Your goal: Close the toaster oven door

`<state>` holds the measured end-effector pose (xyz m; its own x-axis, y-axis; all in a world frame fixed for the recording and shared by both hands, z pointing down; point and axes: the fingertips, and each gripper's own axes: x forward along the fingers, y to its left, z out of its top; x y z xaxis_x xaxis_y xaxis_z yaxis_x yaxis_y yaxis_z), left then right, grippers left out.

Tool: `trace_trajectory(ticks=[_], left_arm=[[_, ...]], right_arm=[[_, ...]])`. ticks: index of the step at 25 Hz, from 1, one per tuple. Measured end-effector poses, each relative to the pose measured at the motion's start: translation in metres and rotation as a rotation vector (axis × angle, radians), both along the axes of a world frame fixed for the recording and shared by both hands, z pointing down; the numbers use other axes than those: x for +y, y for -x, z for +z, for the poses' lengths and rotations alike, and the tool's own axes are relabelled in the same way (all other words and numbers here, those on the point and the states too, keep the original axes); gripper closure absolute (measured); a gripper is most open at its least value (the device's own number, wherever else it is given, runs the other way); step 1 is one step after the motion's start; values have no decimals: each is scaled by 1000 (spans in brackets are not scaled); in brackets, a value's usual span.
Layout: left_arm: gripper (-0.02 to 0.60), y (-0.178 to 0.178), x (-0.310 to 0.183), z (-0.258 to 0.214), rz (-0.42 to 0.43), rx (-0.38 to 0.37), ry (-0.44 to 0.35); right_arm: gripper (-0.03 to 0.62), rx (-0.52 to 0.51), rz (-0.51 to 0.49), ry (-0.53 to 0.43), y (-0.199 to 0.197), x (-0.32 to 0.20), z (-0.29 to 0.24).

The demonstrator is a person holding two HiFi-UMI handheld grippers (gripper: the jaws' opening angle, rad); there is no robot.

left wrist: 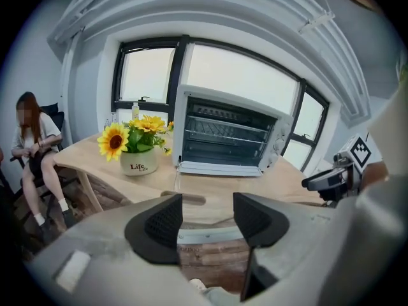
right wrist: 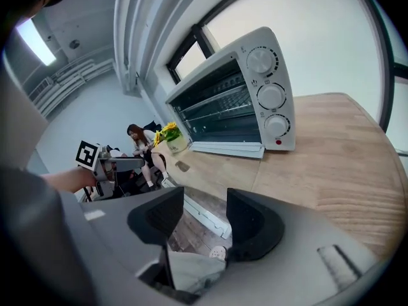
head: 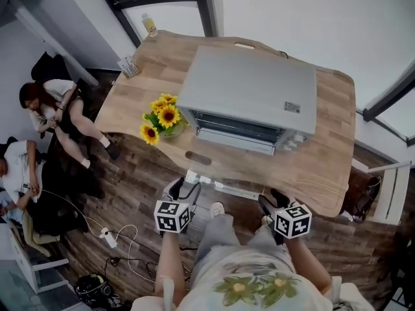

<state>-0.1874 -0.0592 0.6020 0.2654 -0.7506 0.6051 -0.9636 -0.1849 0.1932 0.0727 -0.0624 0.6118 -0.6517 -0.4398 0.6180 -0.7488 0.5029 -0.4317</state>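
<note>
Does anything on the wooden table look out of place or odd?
Only the silver-white metal toaster oven: its door is dropped open, flat over the light wooden table, racks exposed. The white sunflower pot stands upright; nothing spilled.

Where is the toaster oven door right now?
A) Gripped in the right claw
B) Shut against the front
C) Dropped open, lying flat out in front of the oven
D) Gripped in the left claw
C: the toaster oven door lies flat out from the toaster oven with the racks exposed, while the left claw and right claw are both open, empty and clear of it.
</note>
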Motion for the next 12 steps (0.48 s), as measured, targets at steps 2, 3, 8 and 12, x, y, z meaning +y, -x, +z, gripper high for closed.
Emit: trace_trajectory(ticks=[2, 3, 8, 12], left_arm=[[331, 5, -3, 11, 19, 4, 21], [331, 7, -5, 17, 30, 5, 33], [331, 17, -9, 51, 87, 12, 109], [331, 24, -9, 76, 128, 10, 164]], right_arm=[[373, 5, 27, 17, 0, 0, 8], [370, 4, 42, 28, 0, 0, 12], [364, 21, 89, 84, 2, 4, 38], [359, 47, 85, 121, 6, 8, 60]])
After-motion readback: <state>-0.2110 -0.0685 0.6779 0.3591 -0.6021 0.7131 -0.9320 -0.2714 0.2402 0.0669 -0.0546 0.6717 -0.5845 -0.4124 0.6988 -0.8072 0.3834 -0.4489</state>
